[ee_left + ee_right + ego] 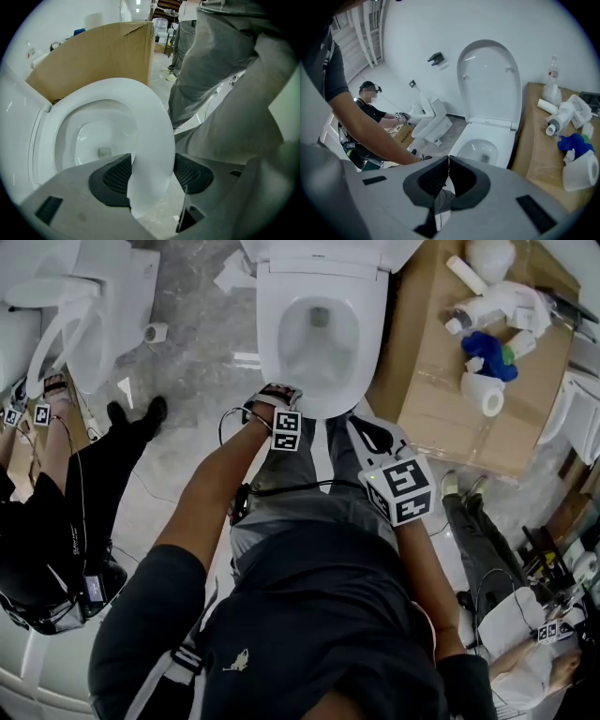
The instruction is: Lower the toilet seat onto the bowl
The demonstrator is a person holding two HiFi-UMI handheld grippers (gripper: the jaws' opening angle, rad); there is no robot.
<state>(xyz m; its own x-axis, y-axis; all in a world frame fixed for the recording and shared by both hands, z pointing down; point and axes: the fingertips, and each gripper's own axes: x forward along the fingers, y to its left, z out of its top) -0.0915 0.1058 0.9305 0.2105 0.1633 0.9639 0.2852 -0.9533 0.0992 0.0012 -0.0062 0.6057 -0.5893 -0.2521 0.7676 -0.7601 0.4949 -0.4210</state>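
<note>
Right gripper jaws seen pressed together, nothing held. Toilet lid stood upright against wall, bowl exposed below. Paper roll laid on cardboard box alongside.

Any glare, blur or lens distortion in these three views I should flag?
Both gripper views: strong fisheye, black corners. Left gripper view: seat near blown out, trousers soft at the right edge. Right gripper view: glints on the lid, sharp otherwise. Head view: flat even light, no hard shadows, little distortion.
</note>
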